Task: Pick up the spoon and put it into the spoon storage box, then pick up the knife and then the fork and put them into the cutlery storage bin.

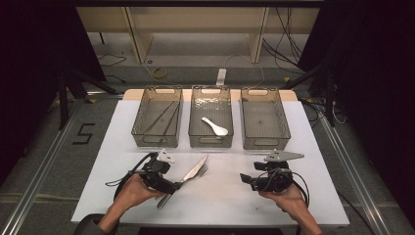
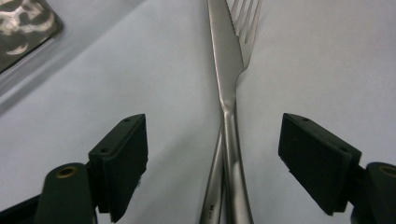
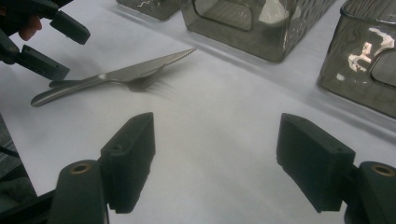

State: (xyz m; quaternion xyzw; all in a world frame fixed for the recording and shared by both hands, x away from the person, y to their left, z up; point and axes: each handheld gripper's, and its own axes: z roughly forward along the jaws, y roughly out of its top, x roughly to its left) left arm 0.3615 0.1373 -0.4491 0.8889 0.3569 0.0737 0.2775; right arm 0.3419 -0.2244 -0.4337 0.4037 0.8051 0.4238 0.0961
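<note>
Knife (image 2: 229,70) | over fork (image 2: 245,28) | no readable marking | floor mark "5" (image 1: 84,133)

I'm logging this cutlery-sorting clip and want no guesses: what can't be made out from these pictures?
- Steel knife and steel fork, left gripper view: tips cut off by the top edge, handle ends by the bottom edge.
- Fork handle, high view: the left gripper covers part of it.
- Dark thin utensils in the left clear bin, high view: too small and dim to identify.
- Right clear bin, right gripper view: cut off by the frame edge.
</note>
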